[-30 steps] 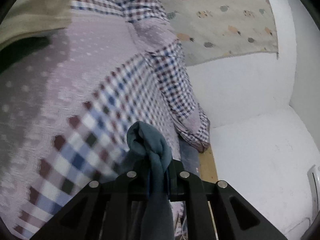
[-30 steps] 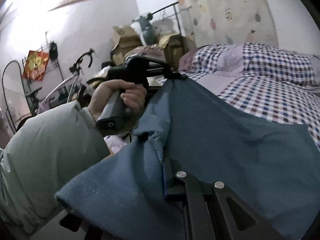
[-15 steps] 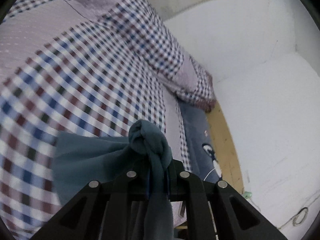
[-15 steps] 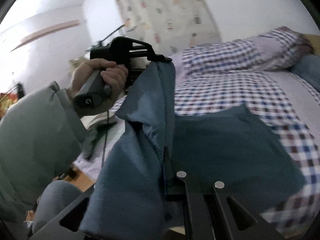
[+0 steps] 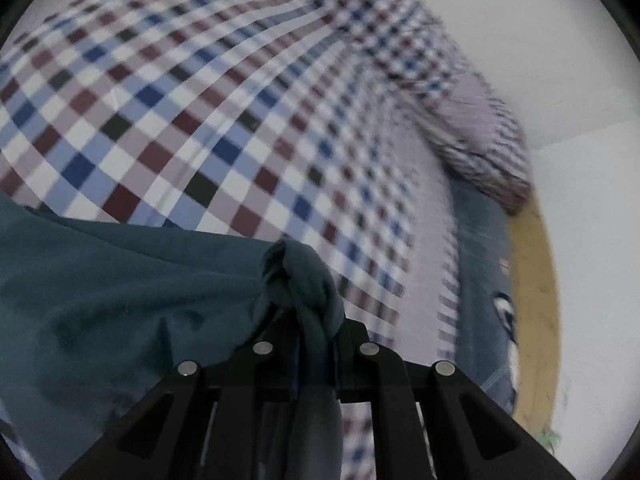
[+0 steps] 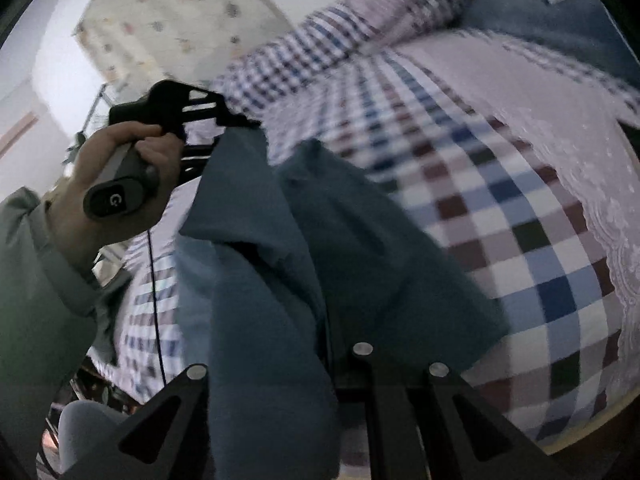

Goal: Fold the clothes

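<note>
Both tongs are matte black plastic with triangular cut-outs and four round silver screw heads across each frame. The left tongs (image 6: 240, 122) have a grey handle with a white "G" on its dark butt and a thin black cable (image 6: 154, 300) hanging toward 6 o'clock. The hand (image 6: 116, 184) on that handle comes out of a pale grey-green sleeve (image 6: 36, 300).

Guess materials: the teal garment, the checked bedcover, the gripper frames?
Teal garment: thin matte woven cloth, probably cotton or a blend; it bunches and drapes softly where the left gripper pinches it.
Checked bedcover: matte printed or woven fabric, with a plain lilac border.
Gripper frames: black matte rigid plastic by the look, with silver screw heads; right gripper likewise.
</note>
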A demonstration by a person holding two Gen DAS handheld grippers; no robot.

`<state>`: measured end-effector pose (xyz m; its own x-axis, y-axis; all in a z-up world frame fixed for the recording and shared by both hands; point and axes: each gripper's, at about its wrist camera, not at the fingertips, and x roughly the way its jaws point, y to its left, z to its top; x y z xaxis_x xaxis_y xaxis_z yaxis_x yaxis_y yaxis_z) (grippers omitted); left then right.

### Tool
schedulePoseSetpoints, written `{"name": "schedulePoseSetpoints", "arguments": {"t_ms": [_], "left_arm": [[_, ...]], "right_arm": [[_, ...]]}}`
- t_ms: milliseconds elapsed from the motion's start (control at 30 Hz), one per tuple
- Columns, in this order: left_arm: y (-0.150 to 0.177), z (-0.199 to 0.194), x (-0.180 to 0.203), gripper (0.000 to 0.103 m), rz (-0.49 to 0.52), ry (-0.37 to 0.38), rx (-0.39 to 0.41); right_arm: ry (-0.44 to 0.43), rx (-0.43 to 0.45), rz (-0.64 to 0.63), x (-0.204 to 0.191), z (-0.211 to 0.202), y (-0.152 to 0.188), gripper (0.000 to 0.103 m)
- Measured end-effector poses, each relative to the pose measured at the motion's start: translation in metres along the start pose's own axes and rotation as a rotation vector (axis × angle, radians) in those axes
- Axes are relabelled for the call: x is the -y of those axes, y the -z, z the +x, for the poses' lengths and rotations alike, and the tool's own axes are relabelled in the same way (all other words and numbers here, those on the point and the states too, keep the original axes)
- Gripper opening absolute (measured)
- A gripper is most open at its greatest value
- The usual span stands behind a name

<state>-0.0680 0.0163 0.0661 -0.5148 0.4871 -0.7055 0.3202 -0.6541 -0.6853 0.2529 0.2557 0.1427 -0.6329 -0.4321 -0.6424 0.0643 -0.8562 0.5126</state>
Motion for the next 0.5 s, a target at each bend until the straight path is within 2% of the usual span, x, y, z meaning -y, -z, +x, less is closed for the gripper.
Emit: {"name": "schedulePoseSetpoints", "arguments": {"t_ms": [67,133,167,200,233,267,333,367,500], "left_arm": [[0.000,0.020,0.001,0.010,-0.006,-0.047,-0.004],[-0.001,0.034,0.001,0.023,0.010,-0.083,-0.016],[-0.004,0.036,0.003,0.038,0.012,-0.047,-0.015],[-0.006,0.037,0.005,0.047,0.015,-0.010,-0.014],[-0.009,0.039,0.007,0.065,0.017,0.028,-0.013],[-0.011,0.032,0.008,0.077,0.012,0.075,0.003],[-0.017,0.019,0.011,0.084,0.015,0.156,0.026],[-0.020,0.013,0.012,0.084,0.023,0.189,0.033],[-0.027,-0.026,0.007,0.084,0.130,0.157,0.082]], "right_arm": [[0.025,-0.021,0.022,0.013,0.002,-0.003,0.007],[0.075,-0.045,0.048,0.026,0.002,-0.002,0.015],[0.090,-0.046,0.069,0.033,-0.001,-0.002,0.017],[0.090,-0.039,0.091,0.039,-0.005,-0.001,0.015],[0.091,-0.032,0.112,0.044,-0.009,-0.001,0.015],[0.092,-0.025,0.134,0.050,-0.014,-0.001,0.015],[0.094,-0.009,0.172,0.060,-0.024,-0.001,0.015],[0.095,-0.003,0.182,0.062,-0.029,0.001,0.015],[0.082,0.009,0.205,0.068,-0.042,0.005,0.018]]}}
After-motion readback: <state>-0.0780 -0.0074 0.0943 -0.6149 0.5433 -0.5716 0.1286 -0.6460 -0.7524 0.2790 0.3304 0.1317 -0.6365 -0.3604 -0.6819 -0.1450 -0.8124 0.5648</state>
